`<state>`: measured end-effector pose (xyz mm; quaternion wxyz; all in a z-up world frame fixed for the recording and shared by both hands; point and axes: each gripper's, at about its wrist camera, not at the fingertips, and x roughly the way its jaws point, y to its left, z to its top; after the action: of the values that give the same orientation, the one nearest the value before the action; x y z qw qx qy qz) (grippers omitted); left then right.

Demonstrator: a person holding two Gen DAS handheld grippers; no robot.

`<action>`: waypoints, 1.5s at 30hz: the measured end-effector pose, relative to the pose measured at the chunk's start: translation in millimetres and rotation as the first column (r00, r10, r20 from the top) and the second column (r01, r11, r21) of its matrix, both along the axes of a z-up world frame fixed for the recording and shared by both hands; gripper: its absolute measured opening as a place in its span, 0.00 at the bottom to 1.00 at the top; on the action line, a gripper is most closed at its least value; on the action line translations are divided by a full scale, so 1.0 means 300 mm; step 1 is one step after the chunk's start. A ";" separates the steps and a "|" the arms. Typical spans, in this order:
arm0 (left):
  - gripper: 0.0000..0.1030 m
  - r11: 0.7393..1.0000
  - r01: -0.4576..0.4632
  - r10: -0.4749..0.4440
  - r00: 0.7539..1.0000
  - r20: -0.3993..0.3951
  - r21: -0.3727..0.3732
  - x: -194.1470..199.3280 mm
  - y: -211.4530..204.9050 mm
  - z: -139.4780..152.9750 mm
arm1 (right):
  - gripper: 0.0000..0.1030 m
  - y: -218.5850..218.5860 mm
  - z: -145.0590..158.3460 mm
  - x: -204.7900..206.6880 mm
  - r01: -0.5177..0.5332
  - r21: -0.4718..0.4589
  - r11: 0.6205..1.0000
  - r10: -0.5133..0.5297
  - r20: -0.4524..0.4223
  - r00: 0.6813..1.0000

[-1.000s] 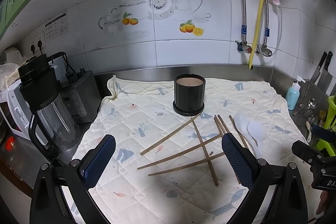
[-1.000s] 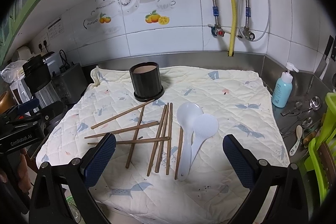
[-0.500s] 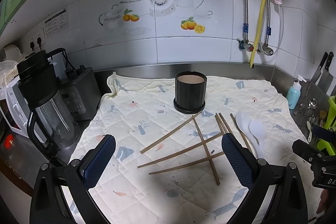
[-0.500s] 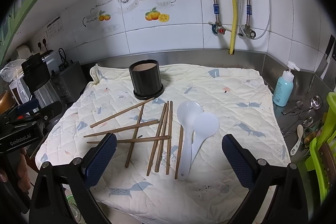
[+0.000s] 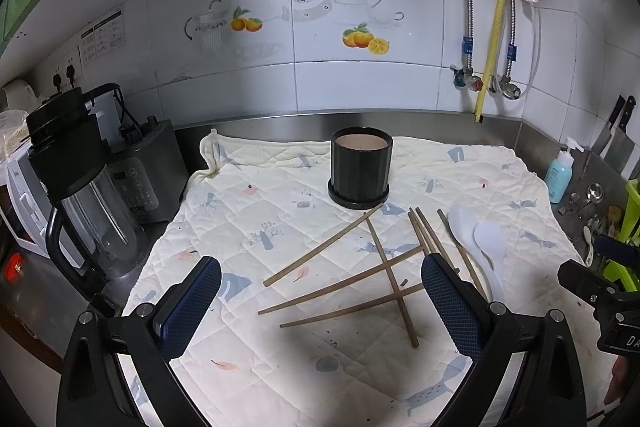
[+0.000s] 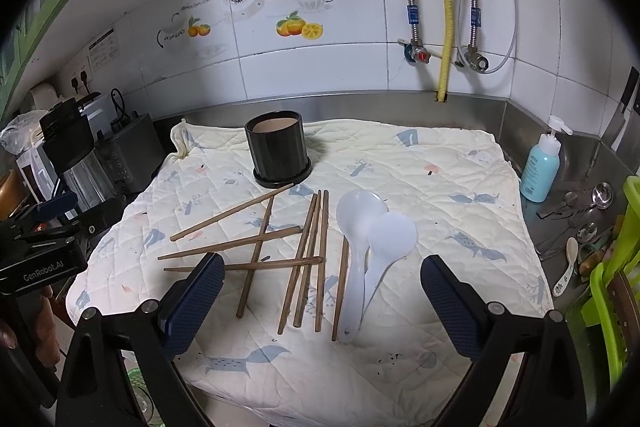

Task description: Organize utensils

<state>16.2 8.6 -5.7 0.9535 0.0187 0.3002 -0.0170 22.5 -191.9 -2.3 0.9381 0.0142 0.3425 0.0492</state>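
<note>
Both grippers hover above the near edge of a quilted cloth (image 6: 420, 187) spread over a steel kitchen counter. The left gripper (image 5: 320, 301) has its jaws spread wide and holds nothing; the blue textured pads (image 5: 192, 307) frame the scattered chopsticks from above without touching them. The right gripper (image 6: 320, 299) is likewise spread wide and empty, its pads (image 6: 450, 303) clear of the cloth.

The task items lie on the cloth:
- A black cylindrical holder (image 6: 278, 153) stands upright near the back of the cloth. It contains no utensils.
- Brown wooden chopsticks (image 6: 308, 259) lie loose in front of the holder. Several to the left cross one another at angles; a tighter group to the right lies nearly parallel, running front to back.
- Two white plastic rice spoons (image 6: 366, 239) lie just to the right of the chopsticks, bowls toward the wall, one partly overlapping the other. A single chopstick lies against their left side.

Surroundings: a blender jug (image 5: 80, 187) stands off the left edge of the cloth. A blue soap dispenser (image 6: 540, 167) stands beyond the right edge, near some metal spoons and a green rack (image 6: 616, 287).
</note>
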 end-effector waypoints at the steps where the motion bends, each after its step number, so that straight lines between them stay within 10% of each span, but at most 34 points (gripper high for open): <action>1: 1.00 1.000 0.002 -0.002 1.000 -0.002 -0.002 0.004 0.001 -0.002 | 1.00 0.001 0.000 0.003 0.000 -0.001 1.000 0.000 -0.002 1.000; 35: 0.79 0.985 0.174 -0.175 0.972 -0.155 -0.019 0.231 -0.023 -0.181 | 0.78 0.006 -0.119 0.152 0.014 0.016 1.000 -0.011 -0.144 0.989; 45: 0.66 0.898 0.437 -0.438 0.873 -0.212 -0.055 0.324 -0.142 -0.259 | 0.70 -0.030 -0.157 0.186 0.051 0.018 0.999 -0.047 -0.188 0.981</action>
<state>113.5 -34.1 -83.4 0.8860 0.0815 0.3915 -0.2349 78.2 -200.8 -49.5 0.9023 0.0377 0.4284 0.0285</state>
